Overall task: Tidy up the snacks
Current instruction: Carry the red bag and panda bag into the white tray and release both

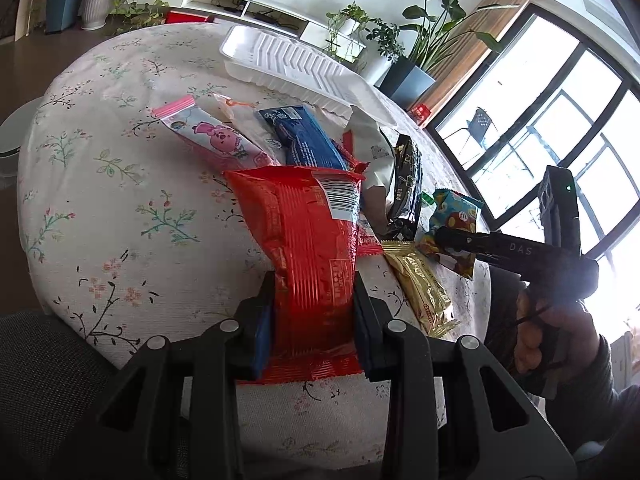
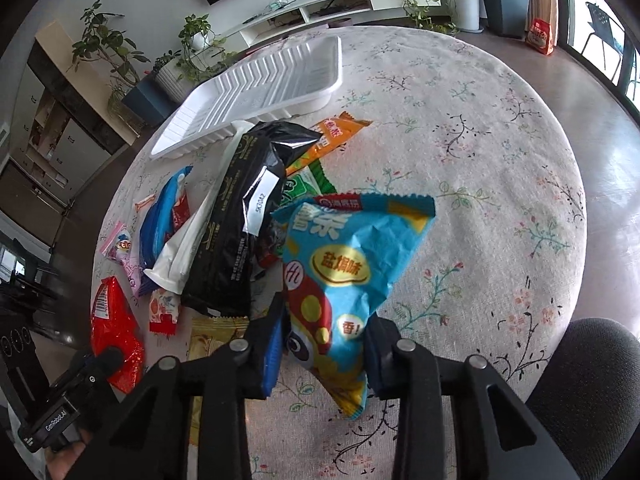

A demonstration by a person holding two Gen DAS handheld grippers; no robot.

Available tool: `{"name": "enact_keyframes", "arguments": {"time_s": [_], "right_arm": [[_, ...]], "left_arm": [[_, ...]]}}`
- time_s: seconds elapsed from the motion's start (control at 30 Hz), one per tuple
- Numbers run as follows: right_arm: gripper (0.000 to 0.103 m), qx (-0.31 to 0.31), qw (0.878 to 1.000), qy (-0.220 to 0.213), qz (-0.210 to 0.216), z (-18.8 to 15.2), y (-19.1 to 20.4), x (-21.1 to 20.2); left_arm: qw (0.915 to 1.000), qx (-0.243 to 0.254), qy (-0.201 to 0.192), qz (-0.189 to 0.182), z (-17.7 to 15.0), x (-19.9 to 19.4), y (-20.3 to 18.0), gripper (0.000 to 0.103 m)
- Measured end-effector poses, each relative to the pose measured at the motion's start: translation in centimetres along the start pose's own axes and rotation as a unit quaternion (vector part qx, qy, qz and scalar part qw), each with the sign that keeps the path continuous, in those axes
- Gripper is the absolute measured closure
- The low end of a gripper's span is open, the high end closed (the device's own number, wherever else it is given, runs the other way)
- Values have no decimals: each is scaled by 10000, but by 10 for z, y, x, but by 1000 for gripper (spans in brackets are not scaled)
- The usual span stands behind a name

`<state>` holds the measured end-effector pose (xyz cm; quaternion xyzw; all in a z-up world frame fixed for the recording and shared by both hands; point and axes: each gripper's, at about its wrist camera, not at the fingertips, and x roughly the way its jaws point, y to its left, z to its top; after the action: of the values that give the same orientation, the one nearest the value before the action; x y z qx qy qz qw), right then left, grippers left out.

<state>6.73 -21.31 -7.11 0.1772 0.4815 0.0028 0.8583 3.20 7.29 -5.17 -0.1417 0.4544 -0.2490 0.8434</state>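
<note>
Left tongs [image 1: 314, 308] clamped on the red packet [image 1: 310, 240], pads pressing its two long sides near the lower sealed end. The packet stands up out of the grip, barcode end uppermost, above the near edge of the counter [image 1: 120, 200].

Right tongs [image 2: 324, 340] clamped on the blue packet [image 2: 348, 272], pads on either side of its narrowing lower part. Upper end fans out wide and crumpled above the counter, just right of the snack pile.

Handling, judged from the look:
- Both packets are thin film, air-puffed, probably light. The film creases and dents under the pads, so the contents may crush if squeezed harder.
- Glossy foil on the red one likely slips; a hold across the flat crimped seal would be surer than across the puffed belly.
- The blue packet is held low with most of its bulk above, so it may flop or swing when tilted.

Destination presumably the white ribbed tray [image 2: 256, 92] at the far edge of the counter, currently holding nothing visible.

Remaining pile lies between the tray and the near edge: black packet [image 2: 240, 232], gold packet [image 1: 420, 288], dark blue packet [image 1: 304, 136], pink zip pouch [image 1: 216, 136]. These overlap; the black one lies on top of its neighbours.
</note>
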Motion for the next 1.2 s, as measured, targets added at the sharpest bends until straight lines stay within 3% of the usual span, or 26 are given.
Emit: {"name": "enact_keyframes", "arguments": {"time_s": [0.3,0.6,0.8,0.97,1.2], "right_arm": [[69,342,9981,-216,463,-4,-18,-25],[69,1013,9931,-377,455,11,-68,-35],[69,1412,9861,-836,252,46,-109,-57],[69,1526,9802,-1259,51,98,-131,-75],[69,582,9912,-1096,455,173,-72,-51]], "left_arm": [[9996,-159,-132,-210,9,-14,8,73],[9983,-246,-502,-153,48,-49,30,73],[9971,36,-726,210,104,-67,44,73],[9940,449,-842,527,171,-72,46,73],[9888,1117,-557,817,265,-25,33,73]]}}
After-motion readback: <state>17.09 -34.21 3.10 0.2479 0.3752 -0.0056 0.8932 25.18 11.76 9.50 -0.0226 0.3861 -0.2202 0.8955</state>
